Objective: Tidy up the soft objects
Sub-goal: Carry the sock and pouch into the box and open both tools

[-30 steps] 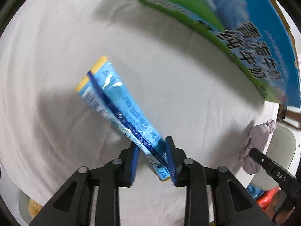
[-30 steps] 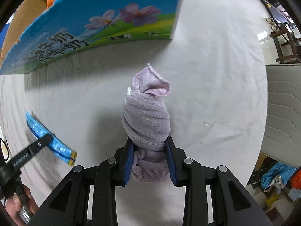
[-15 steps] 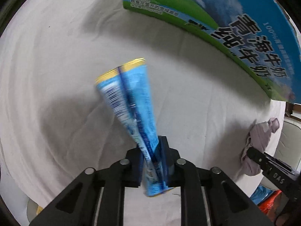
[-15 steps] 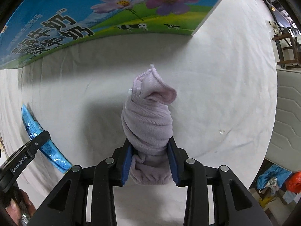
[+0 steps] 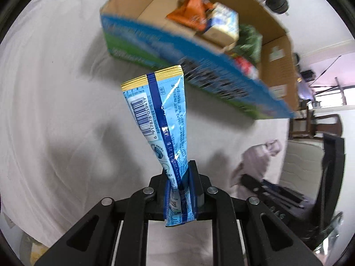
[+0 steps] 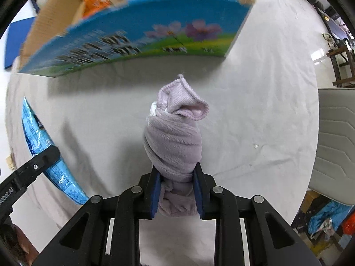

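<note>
My left gripper (image 5: 179, 190) is shut on a blue snack packet (image 5: 159, 119) with a gold top edge and a barcode, held upright above the white cloth. My right gripper (image 6: 176, 190) is shut on a rolled lilac towel (image 6: 175, 137), also lifted off the cloth. The packet also shows at the left of the right wrist view (image 6: 42, 155), and the towel at the right of the left wrist view (image 5: 257, 157). The open cardboard box (image 5: 221, 71) with blue and green printed sides stands just beyond both grippers; it also shows in the right wrist view (image 6: 133, 37).
The box holds an orange packet (image 5: 190, 11), a pale carton (image 5: 221, 26) and a green item (image 5: 248, 42). A white cloth (image 5: 55, 88) covers the table. A pale padded chair (image 6: 335, 144) stands at the right, with bags on the floor below it.
Both grippers have risen and tilted up with their loads, so the inside of the box now shows. The packet now stands straight up in the left jaws.
</note>
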{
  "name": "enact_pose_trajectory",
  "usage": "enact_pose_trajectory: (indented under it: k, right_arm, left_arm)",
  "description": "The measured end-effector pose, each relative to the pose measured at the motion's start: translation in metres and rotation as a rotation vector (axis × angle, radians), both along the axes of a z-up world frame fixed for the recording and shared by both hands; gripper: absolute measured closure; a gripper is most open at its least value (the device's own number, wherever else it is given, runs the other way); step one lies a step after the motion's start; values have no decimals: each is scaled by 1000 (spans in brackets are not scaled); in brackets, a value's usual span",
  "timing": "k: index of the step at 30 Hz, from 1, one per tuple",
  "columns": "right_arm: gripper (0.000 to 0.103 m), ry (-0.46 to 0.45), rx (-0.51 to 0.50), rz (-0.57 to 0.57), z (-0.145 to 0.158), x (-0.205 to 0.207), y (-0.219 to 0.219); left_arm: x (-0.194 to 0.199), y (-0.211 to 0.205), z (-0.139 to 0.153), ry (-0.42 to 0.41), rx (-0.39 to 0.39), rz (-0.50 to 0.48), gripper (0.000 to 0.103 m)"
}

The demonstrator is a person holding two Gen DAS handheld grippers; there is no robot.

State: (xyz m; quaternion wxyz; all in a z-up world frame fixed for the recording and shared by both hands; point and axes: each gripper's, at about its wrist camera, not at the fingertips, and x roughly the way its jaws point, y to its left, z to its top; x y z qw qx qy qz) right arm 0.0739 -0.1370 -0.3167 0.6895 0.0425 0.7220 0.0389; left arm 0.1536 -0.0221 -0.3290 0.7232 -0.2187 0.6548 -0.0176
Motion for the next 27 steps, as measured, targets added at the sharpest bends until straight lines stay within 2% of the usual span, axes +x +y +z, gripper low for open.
enact_pose_trajectory:
  k: [2, 7, 11, 16, 22, 27]
  right_arm:
    - [76, -27, 20, 7, 18, -1, 1]
    - [76, -113, 66, 31, 72, 3, 3]
    - [76, -191, 90, 51, 121, 9, 1]
    - [76, -266, 101, 70, 162, 29, 3]
    - [76, -315, 84, 91, 187, 74, 11]
    - [76, -312, 70, 96, 188, 113, 20]
  left_arm:
    - [-12, 2, 22, -34, -28, 4, 91]
    - [9, 13, 60, -93, -68, -6, 91]
    - [21, 23, 85, -132, -74, -3, 91]
    - [47, 28, 111, -191, -68, 2, 91]
    - [94, 44, 121, -225, -59, 45, 91]
    - [134, 63, 106, -203, -69, 99, 91]
